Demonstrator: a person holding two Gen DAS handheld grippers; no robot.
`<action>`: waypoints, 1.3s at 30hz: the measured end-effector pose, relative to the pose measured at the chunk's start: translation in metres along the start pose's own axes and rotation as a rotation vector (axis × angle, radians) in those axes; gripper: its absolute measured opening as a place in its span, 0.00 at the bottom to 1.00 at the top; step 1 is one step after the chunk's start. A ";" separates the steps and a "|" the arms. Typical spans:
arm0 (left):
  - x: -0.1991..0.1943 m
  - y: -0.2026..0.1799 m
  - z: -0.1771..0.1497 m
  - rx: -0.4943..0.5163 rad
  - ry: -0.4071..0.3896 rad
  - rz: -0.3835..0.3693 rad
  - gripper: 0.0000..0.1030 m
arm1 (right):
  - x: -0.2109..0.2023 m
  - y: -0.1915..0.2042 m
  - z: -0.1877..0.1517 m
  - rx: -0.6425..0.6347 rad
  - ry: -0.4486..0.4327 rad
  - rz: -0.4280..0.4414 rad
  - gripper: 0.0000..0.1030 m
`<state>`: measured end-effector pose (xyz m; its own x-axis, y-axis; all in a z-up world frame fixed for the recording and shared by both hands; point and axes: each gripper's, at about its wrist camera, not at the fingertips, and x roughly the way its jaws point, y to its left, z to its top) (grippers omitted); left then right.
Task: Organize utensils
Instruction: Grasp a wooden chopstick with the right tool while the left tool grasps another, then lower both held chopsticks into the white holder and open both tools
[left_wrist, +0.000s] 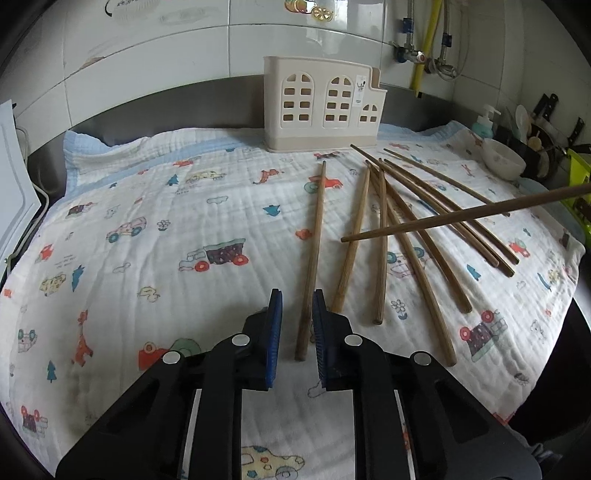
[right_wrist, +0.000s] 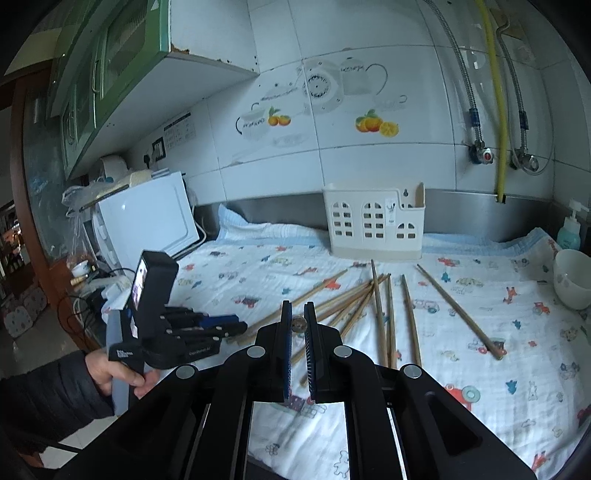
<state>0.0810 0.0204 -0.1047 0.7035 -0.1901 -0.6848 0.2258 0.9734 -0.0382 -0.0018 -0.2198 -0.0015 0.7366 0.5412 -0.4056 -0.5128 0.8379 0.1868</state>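
Note:
Several wooden chopsticks (left_wrist: 402, 236) lie fanned out on a patterned cloth (left_wrist: 147, 240); they also show in the right wrist view (right_wrist: 380, 314). A cream utensil holder (left_wrist: 321, 105) stands at the back, also in the right wrist view (right_wrist: 373, 225). My left gripper (left_wrist: 297, 314) is open, its jaws either side of the near end of the leftmost chopstick (left_wrist: 312, 258). My right gripper (right_wrist: 298, 321) is shut on one chopstick, seen end-on (right_wrist: 298, 325). That held chopstick (left_wrist: 469, 214) hangs in the air across the pile in the left wrist view. The left gripper (right_wrist: 221, 328) shows in the right wrist view.
A white bowl (left_wrist: 502, 158) and a soap bottle (left_wrist: 484, 123) stand at the right edge, with knives and utensils behind. A white appliance (right_wrist: 147, 221) stands at the left. Pipes run down the tiled wall (right_wrist: 498, 110).

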 end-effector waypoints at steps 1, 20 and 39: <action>0.001 -0.001 0.000 0.006 0.002 -0.005 0.15 | -0.001 -0.001 0.002 0.002 -0.004 -0.002 0.06; 0.020 -0.005 0.004 -0.010 0.066 -0.018 0.06 | -0.021 -0.003 0.042 -0.025 -0.078 -0.019 0.06; -0.031 -0.003 0.044 -0.051 -0.115 -0.072 0.04 | -0.024 -0.024 0.103 -0.072 -0.136 -0.120 0.06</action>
<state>0.0882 0.0174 -0.0509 0.7600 -0.2702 -0.5912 0.2459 0.9614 -0.1233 0.0384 -0.2452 0.0958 0.8447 0.4465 -0.2952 -0.4446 0.8924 0.0778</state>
